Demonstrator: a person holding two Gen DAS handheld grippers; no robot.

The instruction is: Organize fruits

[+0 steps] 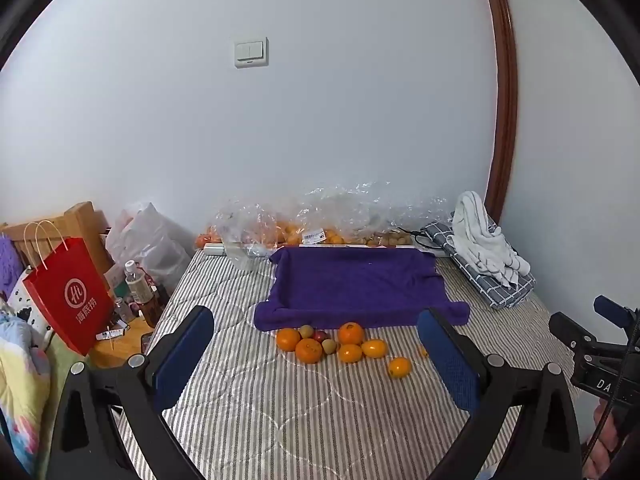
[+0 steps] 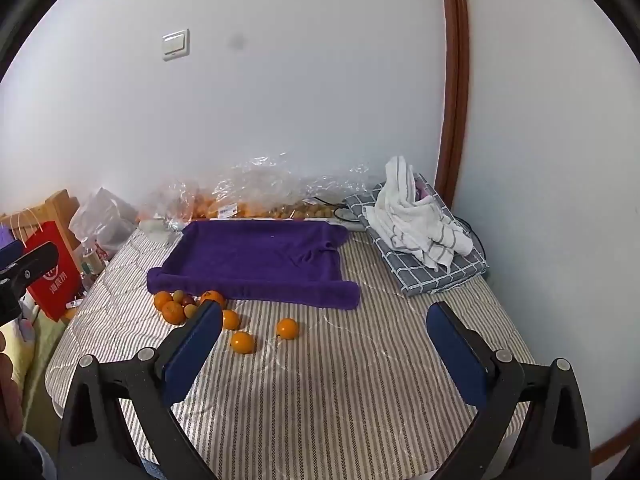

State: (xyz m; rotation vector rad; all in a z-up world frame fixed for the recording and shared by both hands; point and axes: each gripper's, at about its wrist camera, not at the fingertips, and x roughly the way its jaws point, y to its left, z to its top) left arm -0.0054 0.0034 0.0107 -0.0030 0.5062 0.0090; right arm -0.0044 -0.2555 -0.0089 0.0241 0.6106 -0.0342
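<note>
Orange fruits (image 1: 340,346) lie clustered on the striped bed (image 1: 280,420), just in front of the purple towel (image 1: 356,286), and in the left wrist view they sit between and beyond the jaws, well apart from both pads. The left gripper (image 1: 316,356) hovers above the bed with its jaws spread wide and released, gripping nothing. One orange (image 1: 399,367) lies apart from the cluster, nearer the right pad. At the right edge the other gripper's black frame shows. Beyond the towel, clear bags (image 1: 320,216) of more fruit rest against the wall; a red bag (image 1: 70,294) and bottle (image 1: 138,286) stand to the left, a white cloth (image 1: 486,240) to the right.

From the right wrist view, the fruits (image 2: 188,306) lie left of centre, partly hidden behind the left pad; two oranges (image 2: 264,336) sit between the jaws, far from contact. The right gripper (image 2: 324,340) is raised over the bed (image 2: 340,400), jaws wide apart and released. Towel (image 2: 256,260) and white cloth (image 2: 416,220) lie beyond.
</note>
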